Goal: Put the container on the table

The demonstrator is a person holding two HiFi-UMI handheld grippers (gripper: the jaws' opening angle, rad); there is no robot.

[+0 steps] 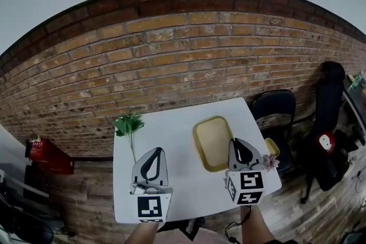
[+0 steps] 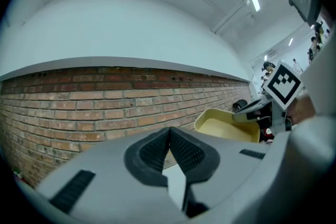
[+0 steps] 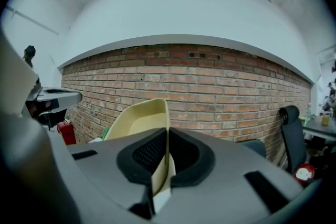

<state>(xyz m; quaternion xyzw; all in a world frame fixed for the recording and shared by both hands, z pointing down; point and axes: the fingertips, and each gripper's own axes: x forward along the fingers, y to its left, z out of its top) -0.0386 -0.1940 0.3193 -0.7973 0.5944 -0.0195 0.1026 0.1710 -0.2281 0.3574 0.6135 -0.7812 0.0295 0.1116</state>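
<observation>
Right tongs [image 3: 167, 134] on container [image 3: 137, 119] rim

Left gripper [image 1: 155, 152] is pointing forward, jaws pressing tip to tip with nothing between them. Right gripper [image 1: 236, 143] is sitting level beside it, also pointing forward, jaws clamping edge-on onto the container [image 1: 209, 140] rim.

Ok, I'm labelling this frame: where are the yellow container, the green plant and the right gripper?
yellow container [image 1: 211, 140]: head view, its inner floor.
green plant [image 1: 128, 123]: head view, its leaves.
right gripper [image 3: 167, 139]: right gripper view, between its fingertips, clamped on the rim.
</observation>
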